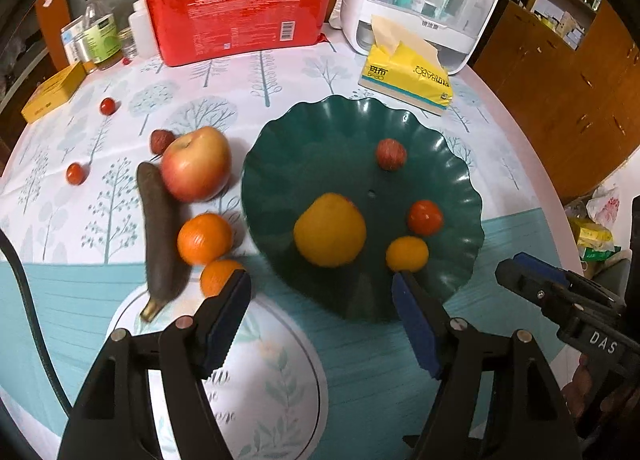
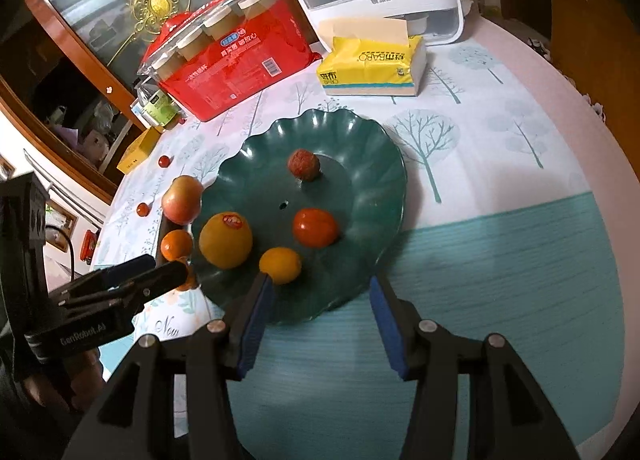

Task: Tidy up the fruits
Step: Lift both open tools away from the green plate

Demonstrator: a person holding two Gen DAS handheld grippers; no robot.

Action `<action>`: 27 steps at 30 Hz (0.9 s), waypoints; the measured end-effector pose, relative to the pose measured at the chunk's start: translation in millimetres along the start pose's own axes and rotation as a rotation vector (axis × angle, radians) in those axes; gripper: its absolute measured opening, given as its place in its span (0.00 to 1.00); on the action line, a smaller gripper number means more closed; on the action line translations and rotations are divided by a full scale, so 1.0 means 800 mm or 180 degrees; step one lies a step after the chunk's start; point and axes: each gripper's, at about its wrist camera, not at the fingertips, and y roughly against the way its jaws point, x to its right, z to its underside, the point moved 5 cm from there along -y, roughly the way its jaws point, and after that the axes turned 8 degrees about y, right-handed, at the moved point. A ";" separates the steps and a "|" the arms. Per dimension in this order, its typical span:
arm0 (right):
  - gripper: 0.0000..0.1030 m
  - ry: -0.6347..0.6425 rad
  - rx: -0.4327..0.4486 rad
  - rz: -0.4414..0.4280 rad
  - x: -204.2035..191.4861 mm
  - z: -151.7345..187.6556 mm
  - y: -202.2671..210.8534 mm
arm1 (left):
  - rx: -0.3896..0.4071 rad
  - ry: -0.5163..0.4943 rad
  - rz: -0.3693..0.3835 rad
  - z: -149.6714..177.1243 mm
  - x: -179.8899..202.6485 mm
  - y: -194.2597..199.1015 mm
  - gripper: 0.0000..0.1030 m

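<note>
1. Left wrist: my left gripper (image 1: 320, 300) is hovering with jaws wide and empty over the green plate (image 1: 340, 127), which is holding four fruits; the apple (image 1: 196, 163) is lying beside it.
2. Right wrist: my right gripper (image 2: 320, 300) is gaping, gripping nothing, near the small orange (image 2: 280, 264).

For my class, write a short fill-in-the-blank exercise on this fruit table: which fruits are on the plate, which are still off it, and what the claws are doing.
1. The green plate holds ____ fruits.
2. The apple lies on the tablecloth, touching the dark ____.
3. The yellow tissue pack lies behind the ____.
4. The left claw and the right claw both hold ____.

Missing words: four; banana; plate; nothing
</note>
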 end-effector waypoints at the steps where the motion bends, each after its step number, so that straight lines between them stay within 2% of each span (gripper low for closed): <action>1: 0.50 -0.0011 -0.0007 -0.0004 -0.002 0.004 0.003 | 0.0013 0.0018 0.0004 0.005 -0.003 0.005 0.70; 11: 0.50 -0.0024 -0.0122 -0.0084 -0.026 0.037 0.014 | 0.0157 0.0268 -0.0082 0.039 -0.052 0.045 0.70; 19: 0.49 0.0042 -0.0269 -0.0129 -0.059 0.066 0.011 | 0.0168 0.0518 -0.0181 0.065 -0.110 0.064 0.70; 27: 0.49 -0.0047 -0.0356 -0.0175 -0.089 0.081 -0.001 | 0.0137 0.0569 -0.0253 0.071 -0.157 0.075 0.70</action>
